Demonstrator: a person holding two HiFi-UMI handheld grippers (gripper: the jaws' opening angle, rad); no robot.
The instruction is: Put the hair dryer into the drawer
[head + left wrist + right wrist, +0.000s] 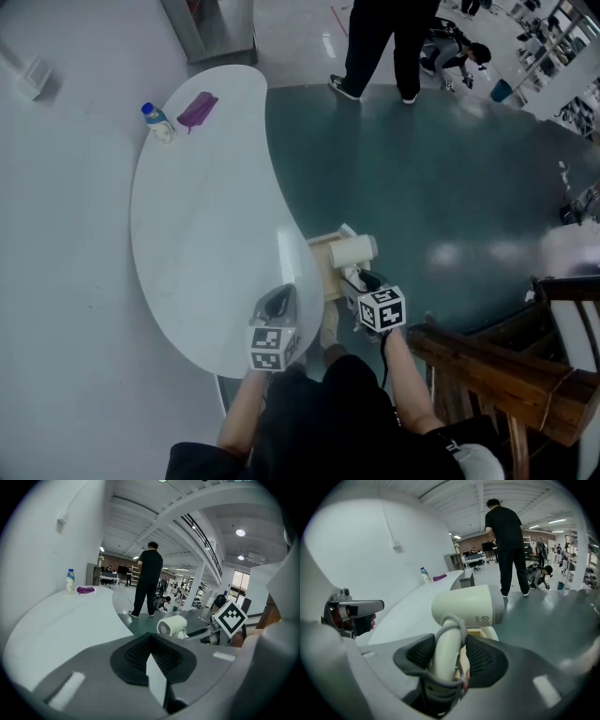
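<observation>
A cream hair dryer [354, 251] hangs by its handle in my right gripper [357, 278], just off the white table's [206, 234] near edge. Under it an open light-wood drawer [325, 265] sticks out from below the tabletop. In the right gripper view the jaws [449, 651] press on both sides of the handle, with the hair dryer's barrel [468, 604] lying crosswise above them and the drawer [482, 632] just beyond. My left gripper [278, 298] is over the table edge left of the drawer, its pads [151, 639] together with nothing in them. From there the hair dryer [172, 625] shows to the right.
A small bottle [157, 122] and a purple cloth [197, 110] lie at the table's far end. A person in black [380, 42] stands on the green floor beyond, another crouches [455, 52] nearby. A dark wooden chair [506, 375] is close on my right.
</observation>
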